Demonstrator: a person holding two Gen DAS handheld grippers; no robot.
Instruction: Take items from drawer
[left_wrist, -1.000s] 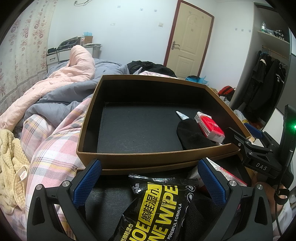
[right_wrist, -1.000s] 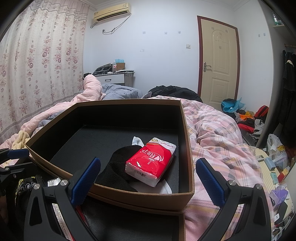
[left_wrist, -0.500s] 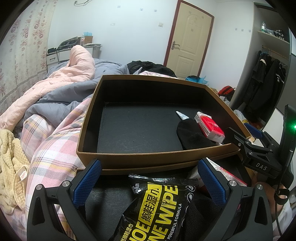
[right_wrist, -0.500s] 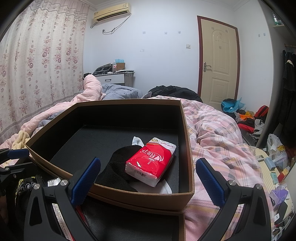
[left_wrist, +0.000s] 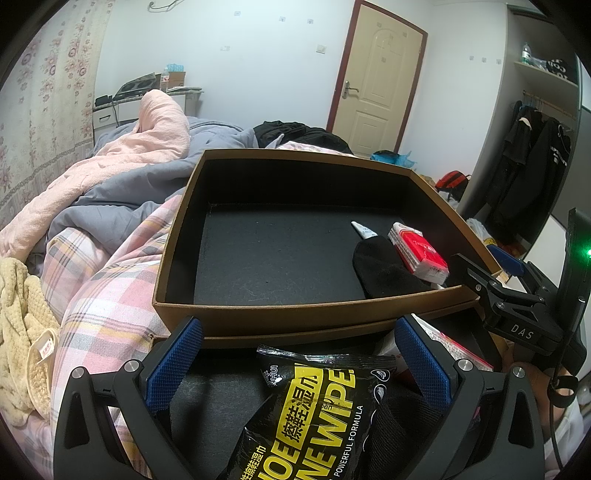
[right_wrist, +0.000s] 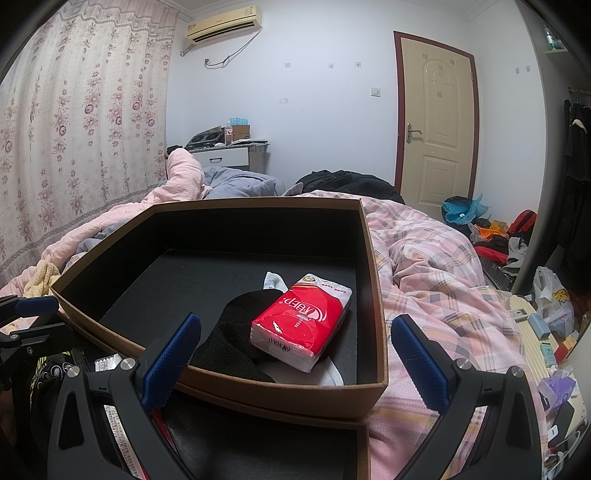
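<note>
A brown cardboard tray (left_wrist: 295, 314) (right_wrist: 373, 266) with a black floor rests on the bed, above an open lower drawer (left_wrist: 221, 391) (right_wrist: 258, 443). In the tray lie a red tissue pack (right_wrist: 301, 326) (left_wrist: 419, 251), a black sock (right_wrist: 236, 347) (left_wrist: 384, 271) and a small white tube (left_wrist: 364, 229). A black-and-yellow shoe wipes pack (left_wrist: 314, 413) lies in the drawer, just below my open left gripper (left_wrist: 295, 362). My right gripper (right_wrist: 295, 362) is open at the tray's near right corner, holding nothing; it also shows at the right of the left wrist view (left_wrist: 495, 269).
Pink plaid bedding (right_wrist: 436, 280) surrounds the tray, with a grey quilt (left_wrist: 122, 192) and pink blanket (left_wrist: 147, 136) behind. A cream knit cloth (left_wrist: 18, 314) lies at left. The door (right_wrist: 436, 122) is shut. Clutter covers the floor (right_wrist: 546, 325) at right.
</note>
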